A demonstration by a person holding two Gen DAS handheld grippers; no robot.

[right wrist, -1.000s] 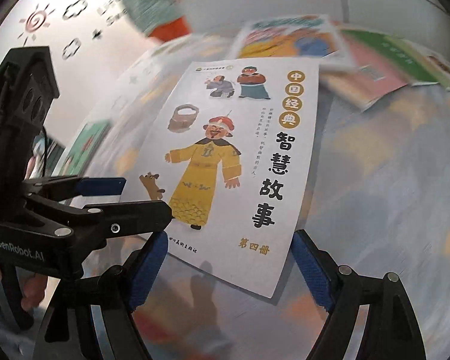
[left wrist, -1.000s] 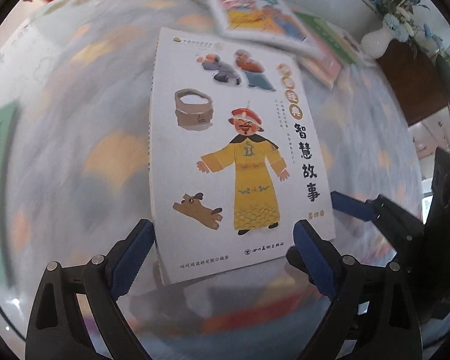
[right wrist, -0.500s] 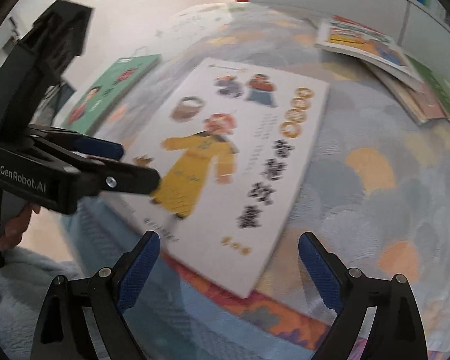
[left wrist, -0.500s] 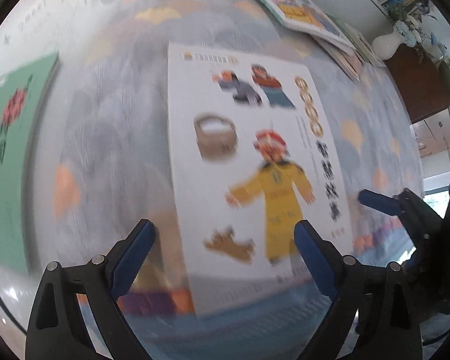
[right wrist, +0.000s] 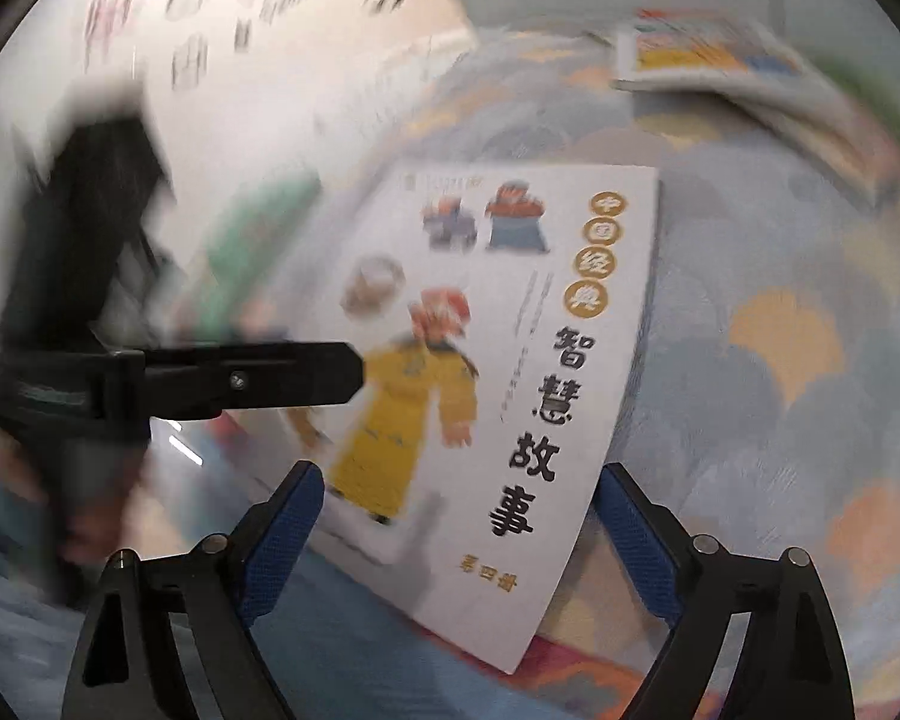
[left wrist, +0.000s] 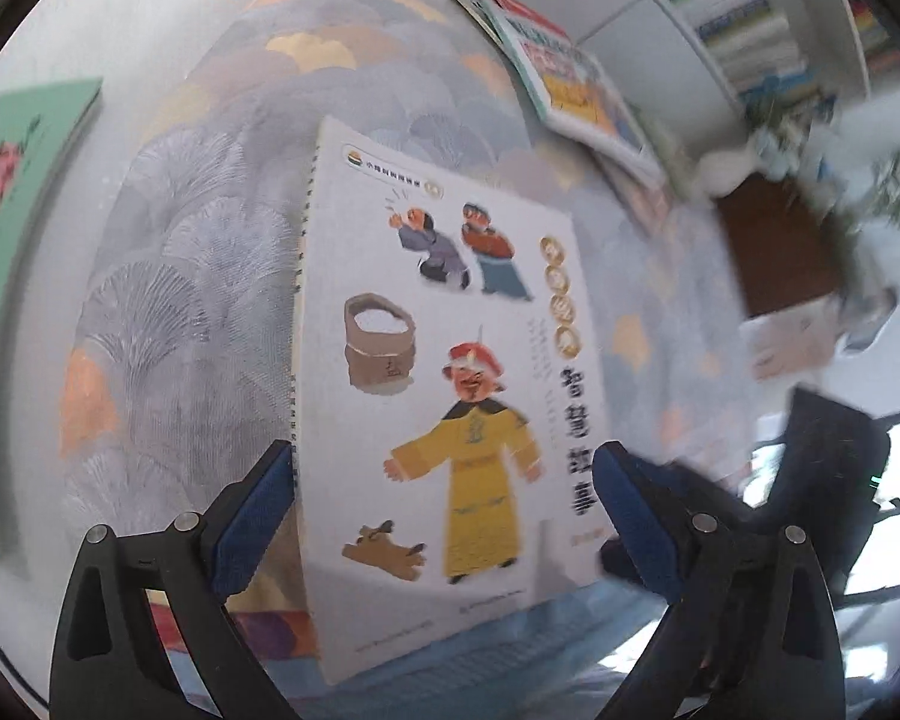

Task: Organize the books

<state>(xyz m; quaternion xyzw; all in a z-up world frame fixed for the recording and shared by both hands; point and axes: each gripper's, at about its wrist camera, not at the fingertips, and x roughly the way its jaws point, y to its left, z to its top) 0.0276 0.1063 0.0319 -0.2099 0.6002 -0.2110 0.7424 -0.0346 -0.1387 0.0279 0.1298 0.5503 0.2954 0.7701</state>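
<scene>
The white book (left wrist: 450,372) lies flat on the patterned table (left wrist: 198,276), between both spread tongs. The left tongs (left wrist: 444,516) view shows a green book (left wrist: 12,228) far left. The right tongs (right wrist: 456,534) view shows the left tongs reaching over the white book from the left.

The book (left wrist: 450,396) has a white cover with a man in a yellow robe and red hat, a brown dog, a grey-brown tub, two small figures in grey and orange-blue, gold circles and black characters. The cloth (left wrist: 198,276) beneath it is grey-blue with a fan-scale pattern, some scales orange or yellow. A second book (left wrist: 12,252) at the left is green with a red mark. The far book (left wrist: 576,84) shows red, yellow and blue. Both grippers' finger pads (left wrist: 252,510) (right wrist: 636,540) are blue on black frames.
</scene>
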